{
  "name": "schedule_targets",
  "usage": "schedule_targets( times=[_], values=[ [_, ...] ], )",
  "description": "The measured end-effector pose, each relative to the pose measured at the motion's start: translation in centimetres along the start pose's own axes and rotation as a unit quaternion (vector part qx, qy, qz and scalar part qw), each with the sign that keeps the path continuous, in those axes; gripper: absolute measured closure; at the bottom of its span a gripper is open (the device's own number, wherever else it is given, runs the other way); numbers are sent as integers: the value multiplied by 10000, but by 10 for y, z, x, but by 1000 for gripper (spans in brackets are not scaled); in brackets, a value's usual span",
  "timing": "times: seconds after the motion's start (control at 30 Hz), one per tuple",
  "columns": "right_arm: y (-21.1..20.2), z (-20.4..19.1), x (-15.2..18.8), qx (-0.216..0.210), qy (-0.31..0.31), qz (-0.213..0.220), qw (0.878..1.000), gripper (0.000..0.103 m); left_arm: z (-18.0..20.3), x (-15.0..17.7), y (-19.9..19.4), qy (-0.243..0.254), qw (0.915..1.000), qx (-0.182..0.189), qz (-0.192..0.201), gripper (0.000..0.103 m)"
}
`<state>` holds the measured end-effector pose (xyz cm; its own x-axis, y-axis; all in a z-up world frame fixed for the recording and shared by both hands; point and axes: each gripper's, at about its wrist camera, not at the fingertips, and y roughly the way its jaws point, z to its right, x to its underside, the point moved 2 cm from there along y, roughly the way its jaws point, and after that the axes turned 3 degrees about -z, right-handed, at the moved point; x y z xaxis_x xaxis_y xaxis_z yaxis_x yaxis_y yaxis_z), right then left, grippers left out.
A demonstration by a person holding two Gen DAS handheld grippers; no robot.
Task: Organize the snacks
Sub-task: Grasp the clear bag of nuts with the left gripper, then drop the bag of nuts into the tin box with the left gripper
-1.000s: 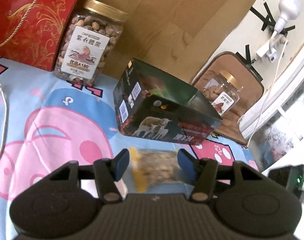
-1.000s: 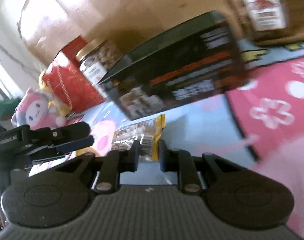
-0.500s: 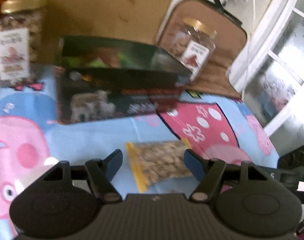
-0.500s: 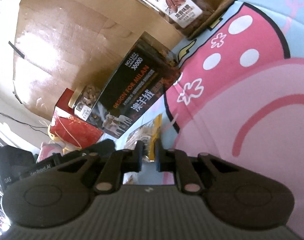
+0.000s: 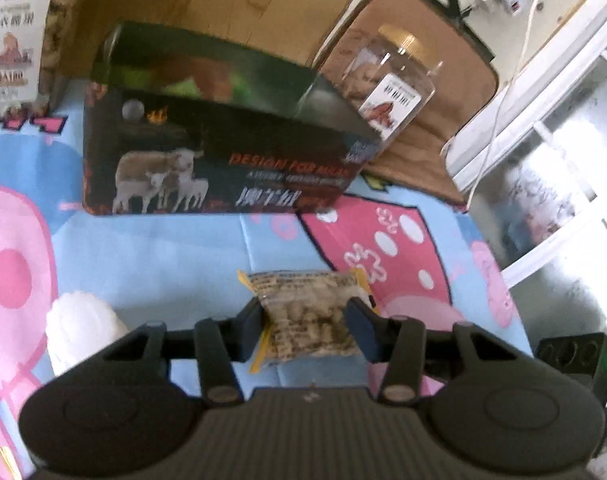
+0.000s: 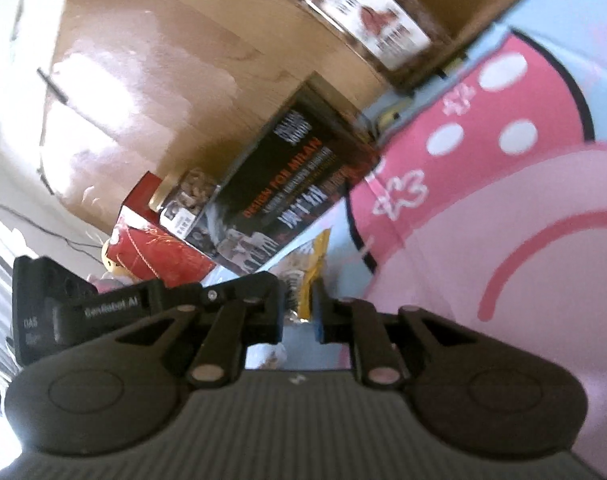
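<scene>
One snack packet (image 5: 309,316), one dark box (image 5: 223,148), two nut jars: one (image 5: 395,88) behind the box's right end, one (image 5: 15,36) cut off at its left. Packet lies on the cartoon sheet (image 5: 163,256) in front of the box. Left gripper (image 5: 309,324) closing, pads against packet sides. Right gripper (image 6: 299,312) clenched on its yellow edge; contact blurry.

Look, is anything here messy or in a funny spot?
Yes: one small snack packet lies loose on the cartoon mat, away from the jars and dark box lined up at the back. Both grippers are at it, the left gripper closing. Nothing is spilled.
</scene>
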<state>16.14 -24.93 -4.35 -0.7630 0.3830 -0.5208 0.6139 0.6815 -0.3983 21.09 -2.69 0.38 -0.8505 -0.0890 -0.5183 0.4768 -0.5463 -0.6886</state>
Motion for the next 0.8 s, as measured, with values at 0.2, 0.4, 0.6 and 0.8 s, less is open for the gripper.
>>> schedule_targets(
  times=[0.2,0.4,0.6,0.8],
  values=[
    [-10,-17,-11,-174,-309,360,9987,87,17,-15,-28,231,9984,213,461,58],
    [-1,-47,-47,-87,-981,637,9931,88,27,-52,-38,370,9949,171,925,58],
    [35,-63,-84,406,-1786,1155,9763,82,23,-99,-17,292,9899,-230,1371,54],
    [50,-48,-86,1009,-2008,1403,9643,72,12,-102,-2,280,9906,-518,1235,54]
  ],
)
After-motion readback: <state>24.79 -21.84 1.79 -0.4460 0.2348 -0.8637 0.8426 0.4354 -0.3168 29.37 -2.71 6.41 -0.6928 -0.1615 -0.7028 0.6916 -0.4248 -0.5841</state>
